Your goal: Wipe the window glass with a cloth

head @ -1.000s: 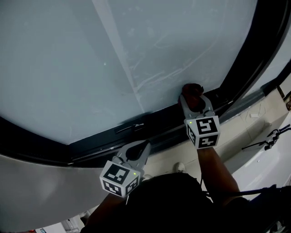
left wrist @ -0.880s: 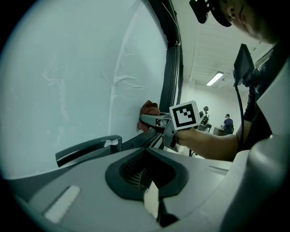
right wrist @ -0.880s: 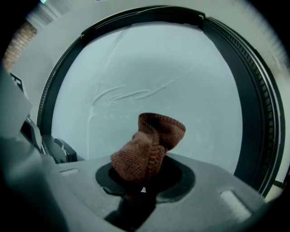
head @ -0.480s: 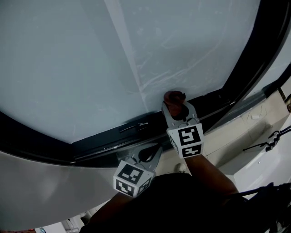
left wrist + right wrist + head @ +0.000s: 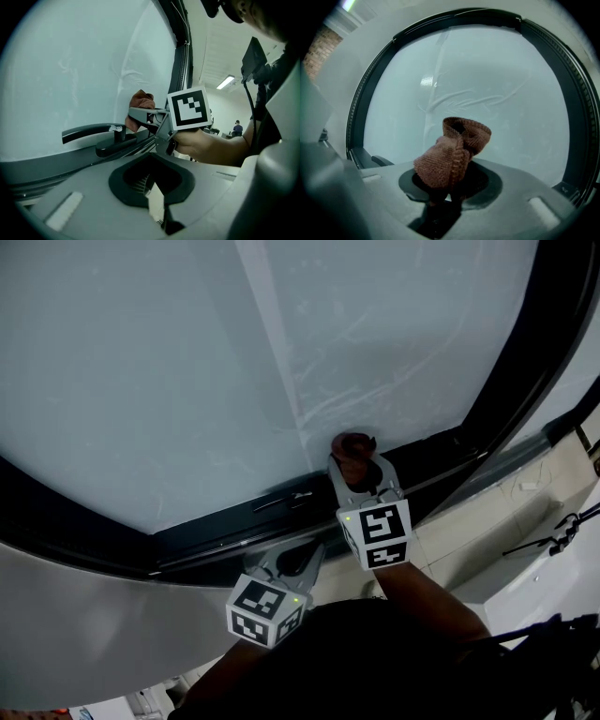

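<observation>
Glass (image 5: 141,371): pale streaked pane in a dark frame (image 5: 84,531).
Handle (image 5: 279,503): black, on the frame's bottom rail.
Left gripper (image 5: 309,557): below the rail, jaws pressed together, nothing between them.
Right gripper (image 5: 357,468): pinching the bunched brown cloth (image 5: 353,445) at the glass's lower edge, just right of the handle.

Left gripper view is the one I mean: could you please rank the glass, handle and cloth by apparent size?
1. glass, by far the largest.
2. handle, longer than the cloth.
3. cloth, only partly in view.
</observation>
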The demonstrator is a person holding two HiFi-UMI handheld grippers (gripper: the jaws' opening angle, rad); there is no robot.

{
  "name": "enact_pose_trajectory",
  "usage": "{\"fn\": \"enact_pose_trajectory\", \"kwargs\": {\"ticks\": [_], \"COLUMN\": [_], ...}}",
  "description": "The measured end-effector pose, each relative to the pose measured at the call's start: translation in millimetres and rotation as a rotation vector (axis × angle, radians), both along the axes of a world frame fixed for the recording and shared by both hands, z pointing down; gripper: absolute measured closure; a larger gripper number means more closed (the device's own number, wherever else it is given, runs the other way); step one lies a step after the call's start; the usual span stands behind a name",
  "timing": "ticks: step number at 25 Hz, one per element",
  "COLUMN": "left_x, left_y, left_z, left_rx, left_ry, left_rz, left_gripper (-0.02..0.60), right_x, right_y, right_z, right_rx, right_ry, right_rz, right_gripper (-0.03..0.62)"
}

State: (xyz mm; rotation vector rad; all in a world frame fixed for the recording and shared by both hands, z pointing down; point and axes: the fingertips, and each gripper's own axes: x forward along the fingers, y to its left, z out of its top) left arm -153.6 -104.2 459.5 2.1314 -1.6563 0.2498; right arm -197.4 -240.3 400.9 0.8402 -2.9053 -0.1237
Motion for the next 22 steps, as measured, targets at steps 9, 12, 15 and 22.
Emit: {"fn": "enact_pose_trajectory", "kwargs": {"ticks": [9,12,15,22], "left_x": [-12.2,-13.9,-10.3,-0.7], "left_y": [9.9,12.2,12.3,2.0], "left_z": [-2.5,-2.4,-0.1,1.5], "left_rx": [-0.002,-0.004,-0.009,-0.006], "left_ry": [-0.015,-0.019,-0.018,-0.004], "left_rz": [-0.023,-0.024,-0.011,-0.002], "left_gripper": [0.565,0.565,0.565,0.565], "right_x": [-23.2,-31.0,-32.9,-29.4], "right_y": [27.5,35.9,35.8,36.9], "right_z": [-0.6,0.2,1.7,0.6], "right_rx": [-0.014,-0.001,0.006,-0.004], "right_ry": [-0.001,0.014,0.023,0.072], "right_rz": [-0.073,-0.101,-0.108,-0.284], "right_gripper": [0.490,0.490,0.490,0.490]}}
